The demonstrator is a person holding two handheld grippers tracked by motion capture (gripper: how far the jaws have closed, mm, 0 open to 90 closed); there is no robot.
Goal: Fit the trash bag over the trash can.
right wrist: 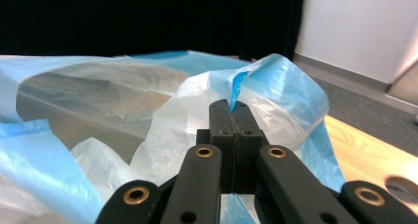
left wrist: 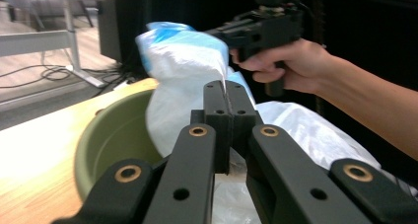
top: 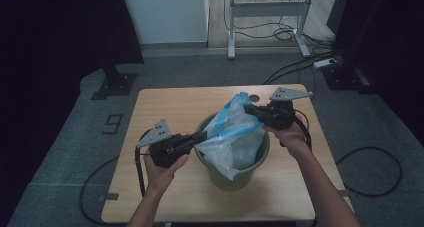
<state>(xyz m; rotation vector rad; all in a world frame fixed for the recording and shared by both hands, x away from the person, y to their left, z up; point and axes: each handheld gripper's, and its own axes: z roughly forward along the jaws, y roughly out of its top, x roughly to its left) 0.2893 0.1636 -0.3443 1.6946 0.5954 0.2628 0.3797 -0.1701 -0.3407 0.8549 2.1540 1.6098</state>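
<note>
High view, near edge of the table (top: pixel 150 197): both forearms enter from the bottom. The left hand (top: pixel 162 168) holds the left gripper (top: pixel 202 136) near the left edge, aimed right toward the middle of the table. Its fingers (left wrist: pixel 217 115) are pressed together and pinch the near-left side of the plastic bag (top: pixel 235 137); in the left gripper view a thin fold of white film rises from between the closed tips.

Middle of the table: an olive-green bucket (top: pixel 250 176) stands upright, a little toward the right edge. The bag sits inside the bucket, white and translucent with a blue band along its mouth. The mouth is drawn up above the bucket rim and stretched between the two grippers. The left gripper view shows the bare inner wall of the bucket (left wrist: pixel 113 140) to the left of the bag (left wrist: pixel 182 66).

Farther back, toward the far right corner: the right hand (top: pixel 290 134) holds the right gripper (top: pixel 250 109), aimed left. Its fingers (right wrist: pixel 242 130) are shut tight on the blue edge of the bag (right wrist: pixel 291 86); a blue strip stands up out of the seam between the tips. The bag mouth hangs open to the left of them in the right gripper view.

Beyond the far edge of the table: grey floor (top: pixel 200 67) with cables.
</note>
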